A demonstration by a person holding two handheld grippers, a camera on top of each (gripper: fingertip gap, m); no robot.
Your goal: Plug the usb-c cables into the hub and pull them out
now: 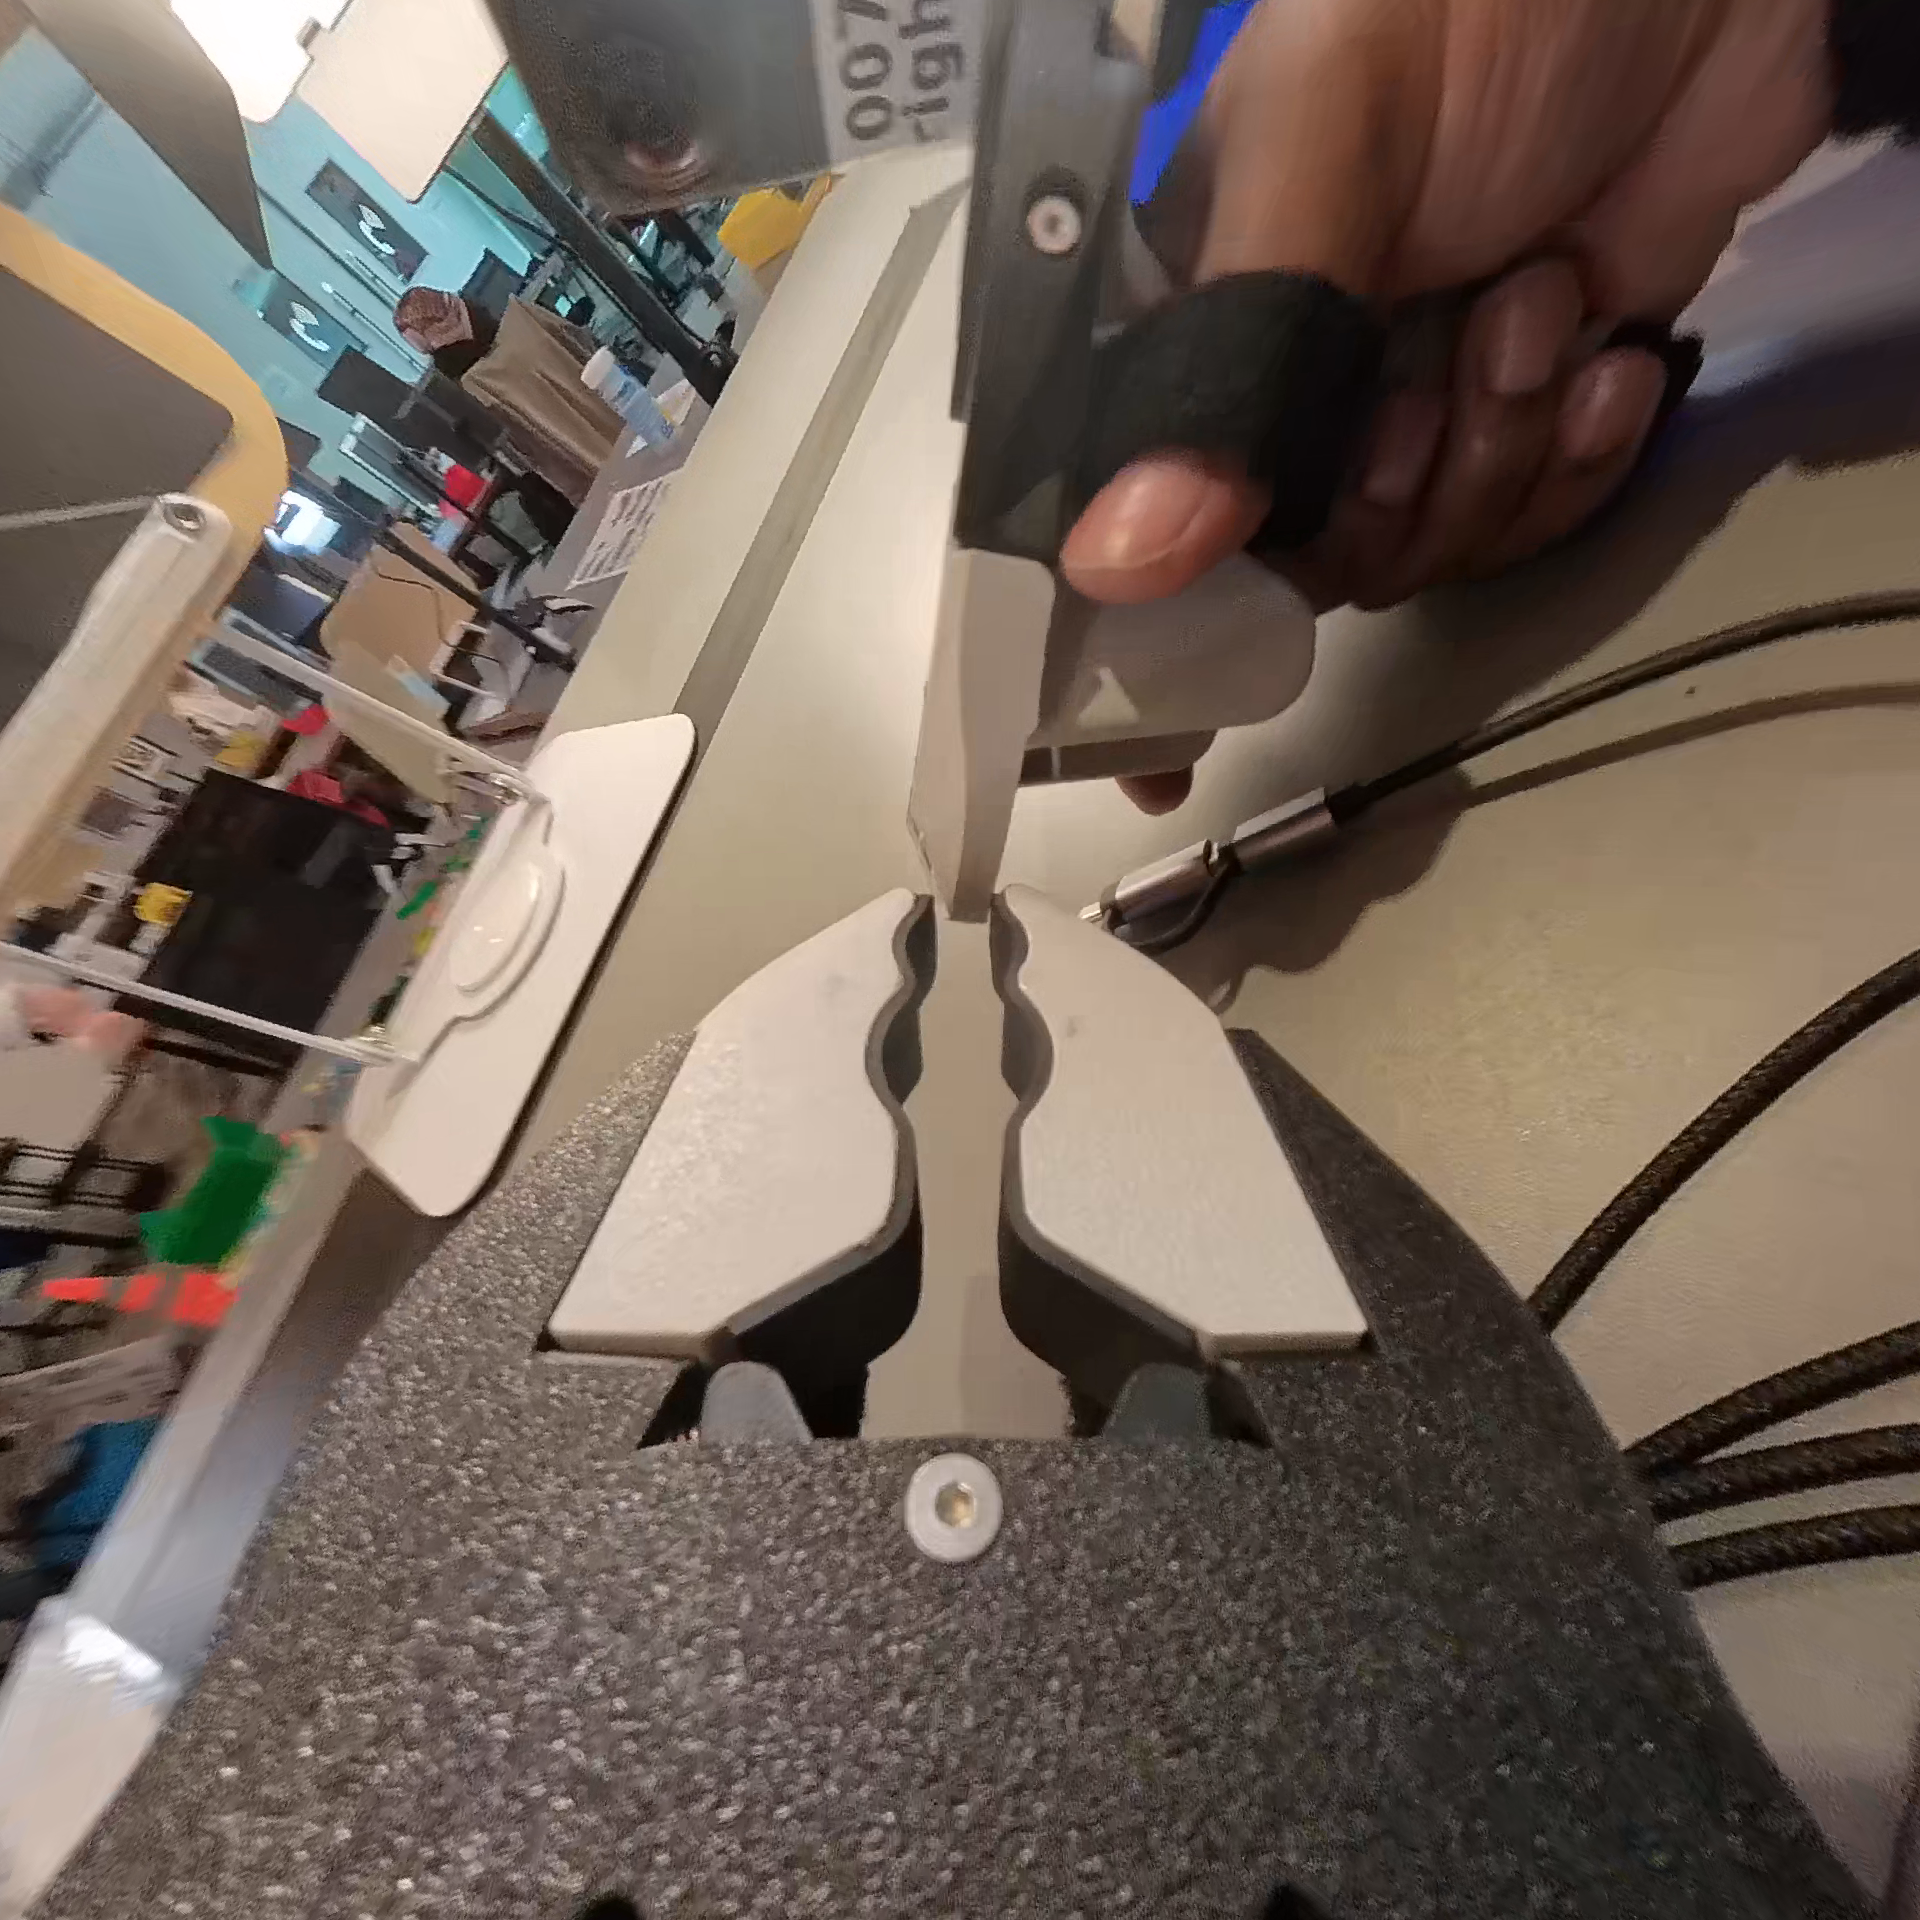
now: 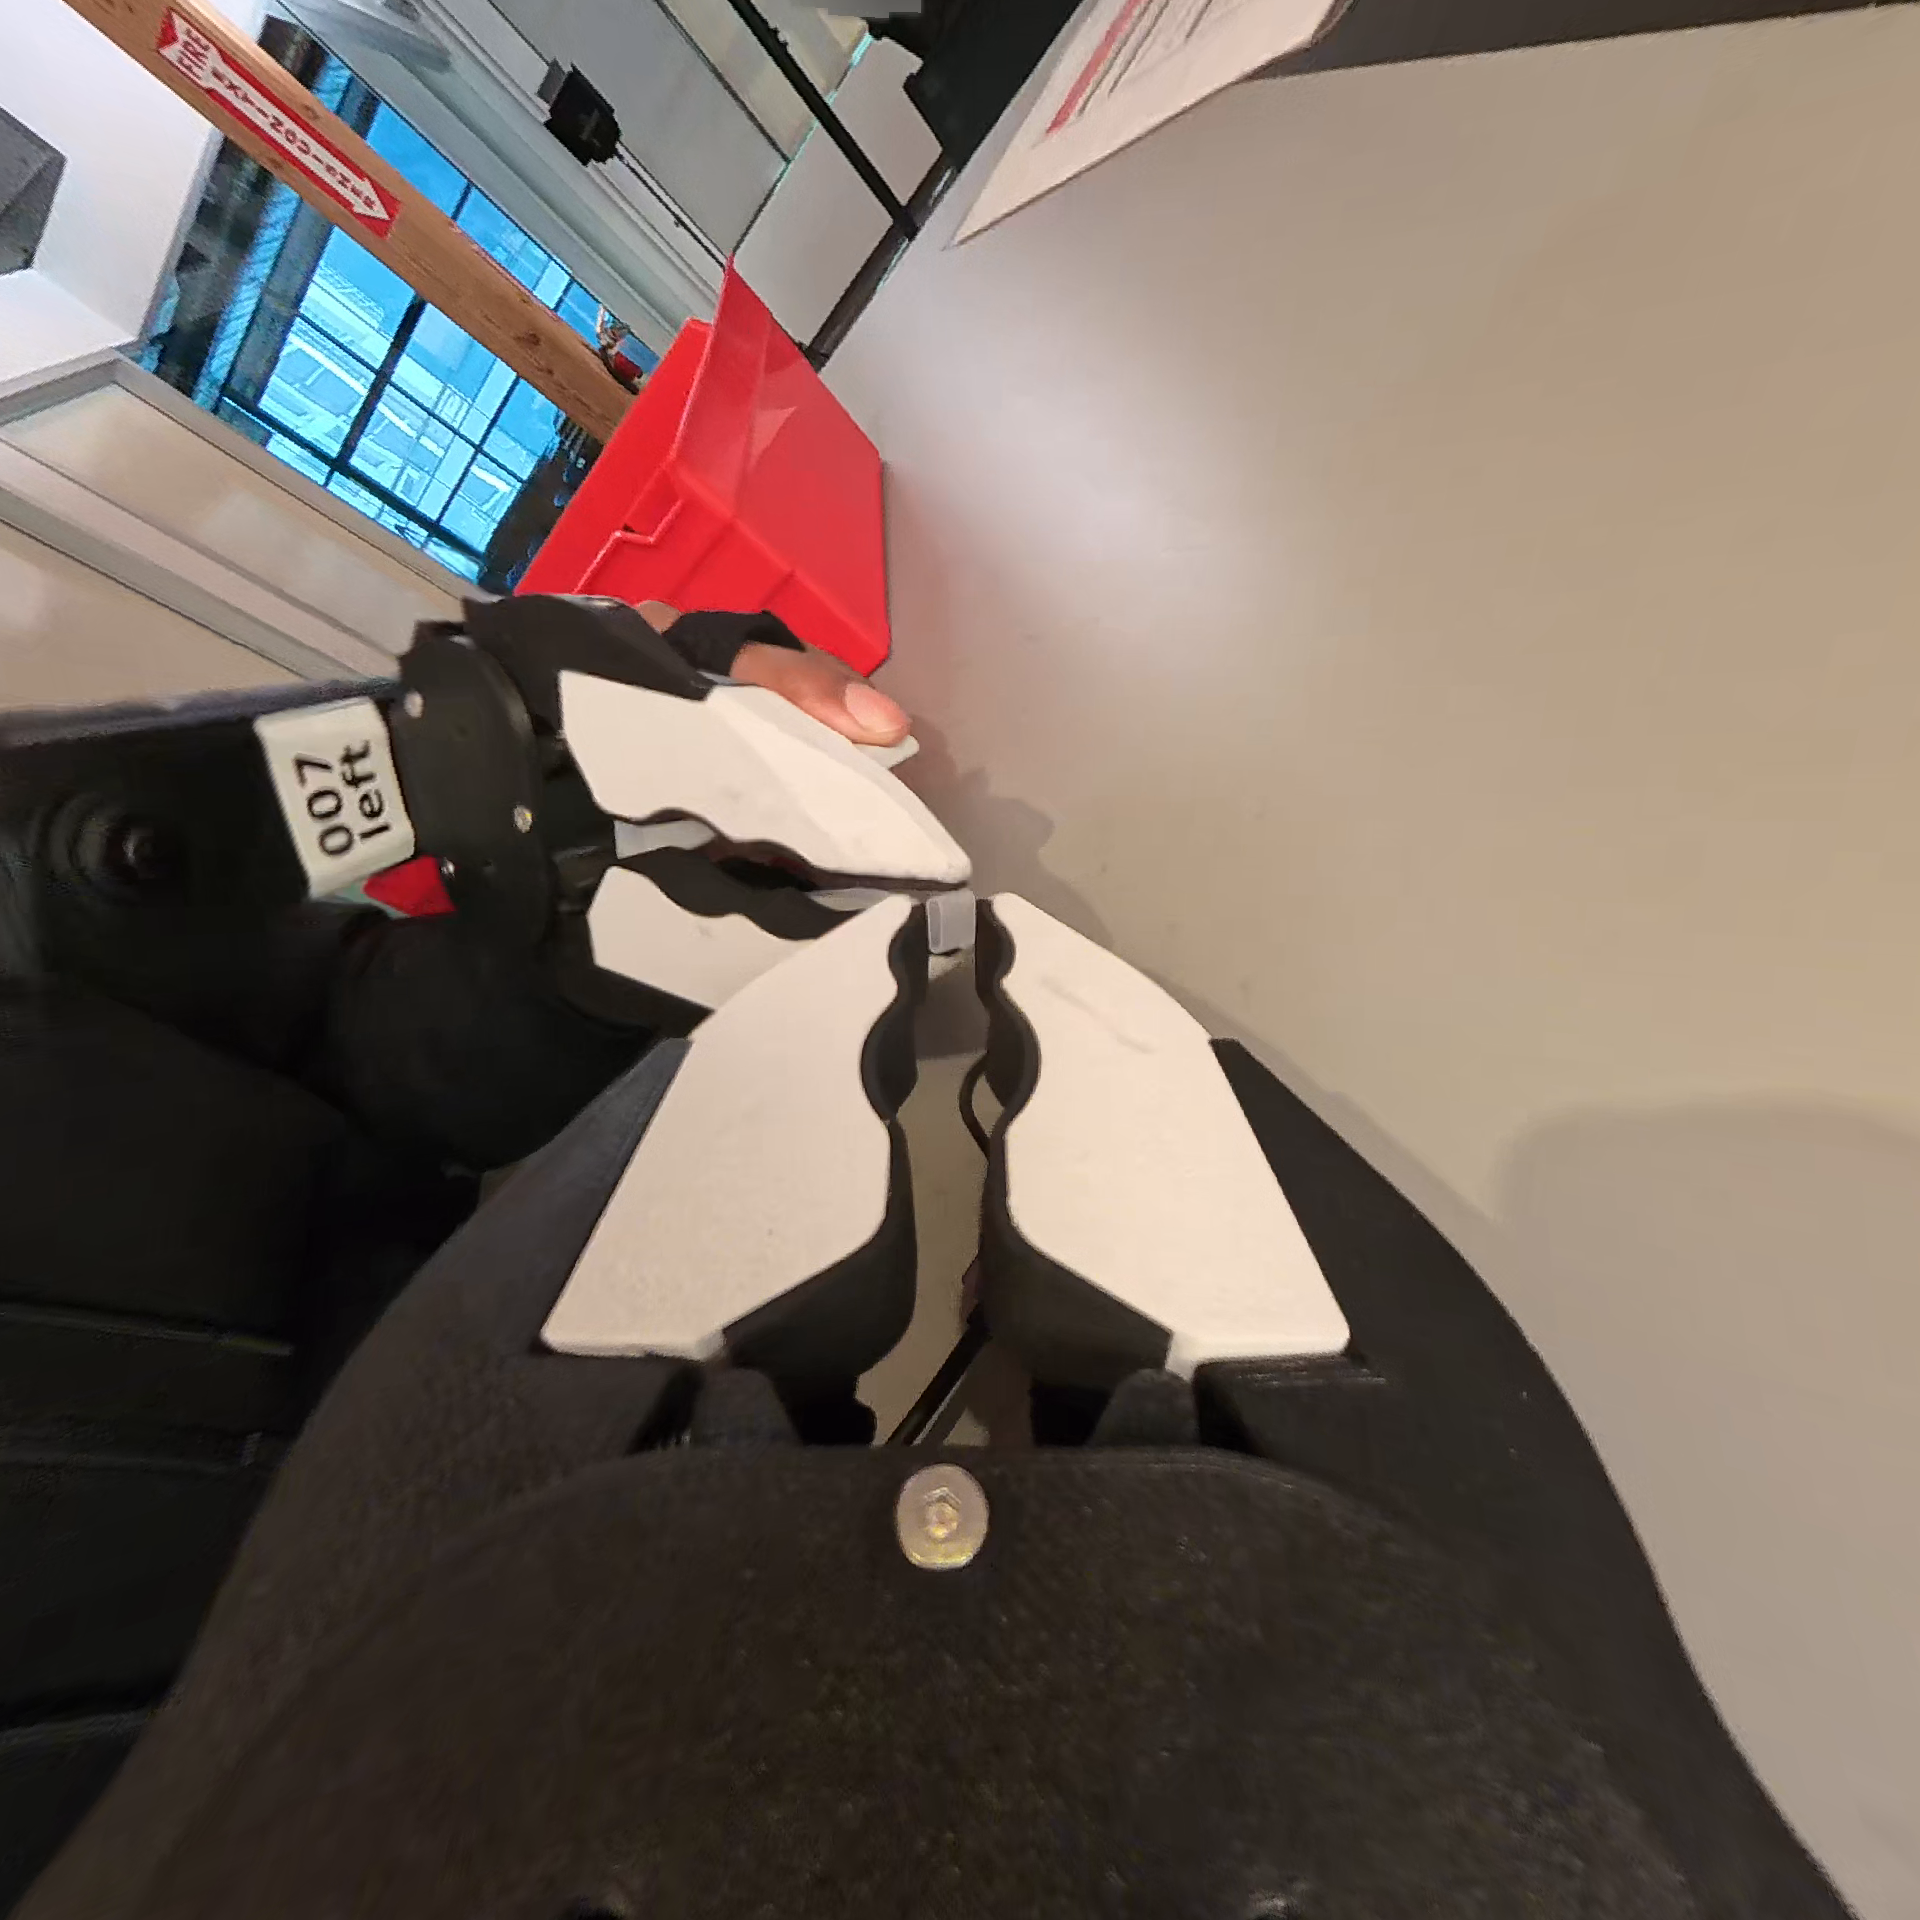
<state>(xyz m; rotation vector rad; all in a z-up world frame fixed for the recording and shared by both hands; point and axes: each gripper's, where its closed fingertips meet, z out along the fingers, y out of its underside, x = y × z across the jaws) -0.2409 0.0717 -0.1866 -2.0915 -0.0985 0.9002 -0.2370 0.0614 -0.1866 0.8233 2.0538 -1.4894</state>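
Observation:
In the right wrist view my right gripper (image 2: pixel 951 920) is shut on a small grey usb-c plug (image 2: pixel 951 927) just above the table; a black cable (image 2: pixel 935 1392) runs back under its fingers. My left gripper (image 2: pixel 940 883) comes in from the left with its jaws closed to a thin slit, tips touching the plug's far end. What it pinches is hidden. In the left wrist view my left gripper (image 1: pixel 961 909) has a narrow gap, and the right gripper's fingertips (image 1: pixel 961 831) come down edge-on between its tips. Silver connectors (image 1: pixel 1195 868) on a black cable lie on the table just right.
Several black braided cables (image 1: pixel 1714 1195) run across the beige table (image 1: pixel 1558 987) on the right. A person's hand (image 1: pixel 1455 312) holds the right gripper. A red bin (image 2: pixel 748 499) stands at the table's far edge. A paper sheet (image 2: pixel 1132 94) lies farther off. My left and right fingertips are right by each other.

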